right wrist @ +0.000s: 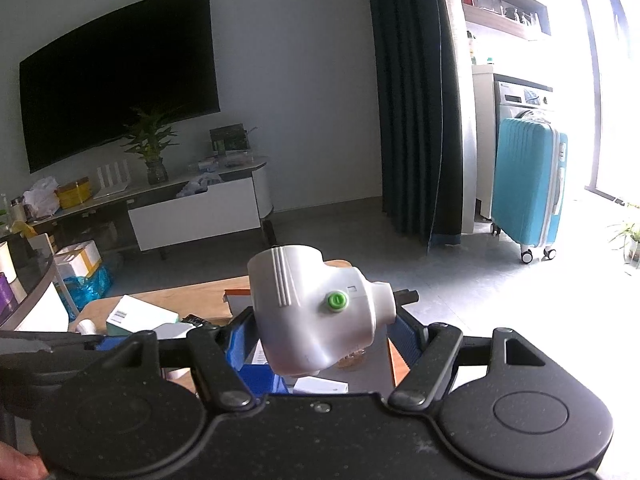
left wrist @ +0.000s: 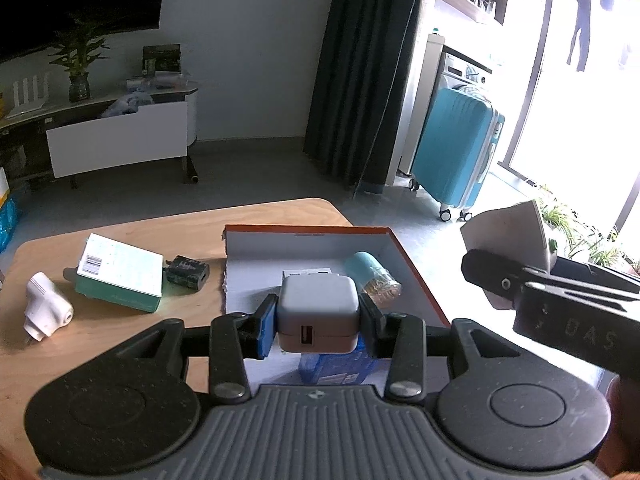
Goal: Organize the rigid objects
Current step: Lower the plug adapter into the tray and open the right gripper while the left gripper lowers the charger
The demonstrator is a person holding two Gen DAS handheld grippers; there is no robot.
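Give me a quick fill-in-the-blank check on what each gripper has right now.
The left gripper is shut on a grey ____ with a USB port.
The right gripper holds a white device with a ____ button.
The open box has an ____ rim.
The teal carton lies on the ____, outside the box.

Missing: charger; green; orange; table

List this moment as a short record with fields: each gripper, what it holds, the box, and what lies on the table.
left gripper: shut on white USB charger, above the box
right gripper: shut on white plug-shaped device with green button
box: open, orange-edged, holds a teal roll and a blue packet
table: green-and-white carton, black adapter, white device
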